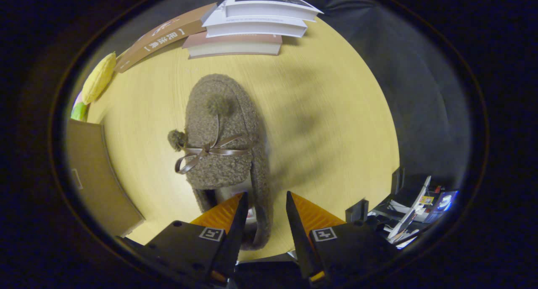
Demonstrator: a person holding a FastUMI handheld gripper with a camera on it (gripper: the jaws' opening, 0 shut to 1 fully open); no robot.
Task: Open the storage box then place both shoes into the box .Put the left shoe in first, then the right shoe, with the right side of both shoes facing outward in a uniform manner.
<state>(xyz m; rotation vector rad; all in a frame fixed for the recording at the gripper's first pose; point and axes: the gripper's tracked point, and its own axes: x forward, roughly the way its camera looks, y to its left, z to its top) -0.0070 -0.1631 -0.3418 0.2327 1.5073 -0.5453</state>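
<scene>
A fuzzy brown shoe [220,142] with two pompoms and a ribbon bow lies on the round wooden table [336,125], toe pointing away from me. My gripper [266,193] straddles the right side wall of the shoe's heel opening. One finger is inside the opening and the other is outside. A strip of table shows between the wall and the outer finger, so the fingers are not pressing on it. A brown storage box [96,175] stands to the left of the shoe, with only its side showing.
A stack of books [252,24] lies at the far edge of the table, with a long brown book [164,37] beside it. A yellow soft item [98,77] sits beyond the box. Desk clutter [416,213] lies off the table to the right.
</scene>
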